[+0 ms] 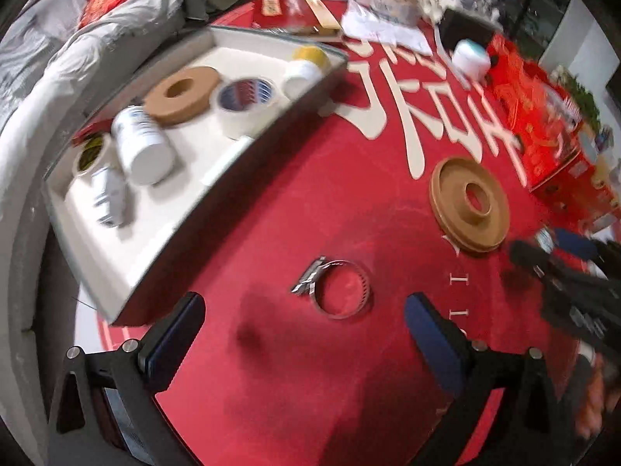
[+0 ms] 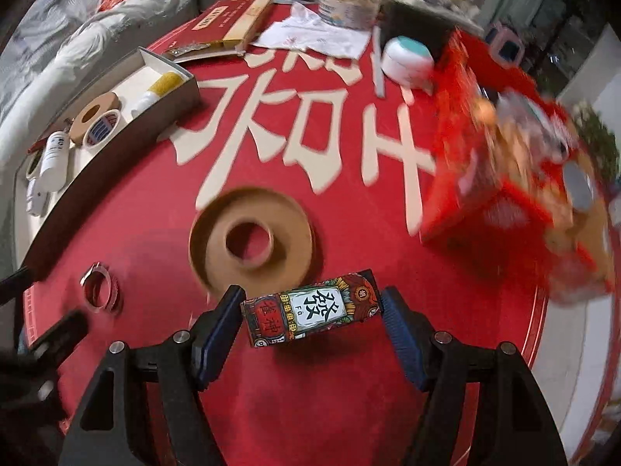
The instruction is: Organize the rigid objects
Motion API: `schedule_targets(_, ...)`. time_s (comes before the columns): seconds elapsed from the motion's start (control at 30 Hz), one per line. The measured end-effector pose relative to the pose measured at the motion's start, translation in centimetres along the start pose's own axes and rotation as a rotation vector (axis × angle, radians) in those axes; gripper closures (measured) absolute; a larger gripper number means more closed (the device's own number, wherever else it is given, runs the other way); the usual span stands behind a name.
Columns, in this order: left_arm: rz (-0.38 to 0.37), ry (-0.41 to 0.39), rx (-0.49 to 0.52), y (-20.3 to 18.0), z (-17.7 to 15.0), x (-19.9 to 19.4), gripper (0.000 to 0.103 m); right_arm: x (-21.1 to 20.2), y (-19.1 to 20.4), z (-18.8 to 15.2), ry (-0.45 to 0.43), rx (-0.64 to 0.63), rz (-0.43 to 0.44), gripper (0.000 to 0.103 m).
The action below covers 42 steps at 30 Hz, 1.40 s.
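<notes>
My right gripper (image 2: 312, 320) clamps a small printed box (image 2: 310, 312) end to end between its blue pads (image 2: 219, 324), carried clear of the red mat (image 2: 349, 407); its shadow falls on the mat below. My left gripper (image 1: 304, 336) is empty, jaws wide, angled steeply down with a steel hose clamp (image 1: 337, 289) lying flat on the mat between and just ahead of its fingers (image 1: 176, 334).

Beyond the box, a brown disc (image 2: 252, 235) with a raised hub and centre hole lies flat on the mat, near the clamp. Farther left stands the tray (image 1: 240, 155), a shallow white-lined box already holding a second brown ring (image 1: 182, 93), a tape roll (image 1: 242, 103), a white bottle (image 1: 141, 145) on its side, a smaller bottle (image 1: 108, 196), a dark-cored tape roll (image 1: 91, 153), and a yellow-capped item (image 1: 308, 56). A red carton (image 2: 504, 178) sits to the right, blurred. Clutter crowds the far edge.

Risks, as I judge them:
- The box is held by its short ends only; a sharp swing toward the tray could let it pivot or slip from the pads.
- The tray is crowded; setting the box down on the lying bottle could send it rolling.
- The hose clamp is thin and flat; my left fingers may scrape the mat and skate over it, or pinch the band and flick it away.
- Both grippers work close together near the clamp and disc, so they could collide.
</notes>
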<state>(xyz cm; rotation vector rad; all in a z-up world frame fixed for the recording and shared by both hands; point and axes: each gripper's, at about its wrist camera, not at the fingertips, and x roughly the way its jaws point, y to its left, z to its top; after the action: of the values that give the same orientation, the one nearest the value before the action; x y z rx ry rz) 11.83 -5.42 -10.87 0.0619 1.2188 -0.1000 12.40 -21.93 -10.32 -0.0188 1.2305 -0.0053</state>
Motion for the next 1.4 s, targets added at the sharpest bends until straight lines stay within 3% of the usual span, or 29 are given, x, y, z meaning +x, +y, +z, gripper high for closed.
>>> schedule_targets(0.17,0.028,0.044,0.024,-1.2,0.3,2.8,0.0,-0.3,-0.9,-3.3,0.063,0.102,0.035,0.031)
schedule_targets(0.3,0.015,0.018,0.014,-1.0,0.3,2.8,0.0,0.7,-1.1,-5.6,0.136,0.131,0.005,0.03)
schedule_targets(0.37,0.011,-0.01,0.025,-1.0,0.0,2.6,0.0,0.5,-1.2,-5.9,0.12,0.138,-0.005,0.02)
schedule_targets(0.4,0.011,-0.019,0.025,-0.9,-0.1,2.6,0.0,0.6,-1.2,-5.8,0.132,0.142,-0.015,0.0)
schedule_targets(0.43,0.011,-0.029,0.024,-0.9,-0.2,2.5,0.0,1.0,-1.2,-5.8,0.162,0.142,-0.009,0.0)
schedule_targets(0.73,0.012,-0.051,0.019,-0.7,-0.6,2.2,0.0,-0.7,-2.1,-6.6,0.087,0.177,-0.001,0.0)
schedule_targets(0.97,0.021,-0.063,-0.002,-0.7,-0.8,2.2,0.0,-1.5,-2.3,-6.9,0.082,0.179,-0.003,0.0)
schedule_targets(1.13,0.029,-0.133,-0.02,-0.7,-1.6,1.9,0.0,0.6,-1.3,-6.5,0.071,0.178,-0.005,0.0)
schedule_targets(1.4,0.034,-0.274,-0.021,-0.7,-2.9,1.8,0.0,0.3,-1.1,-7.0,0.04,0.178,-0.009,0.0)
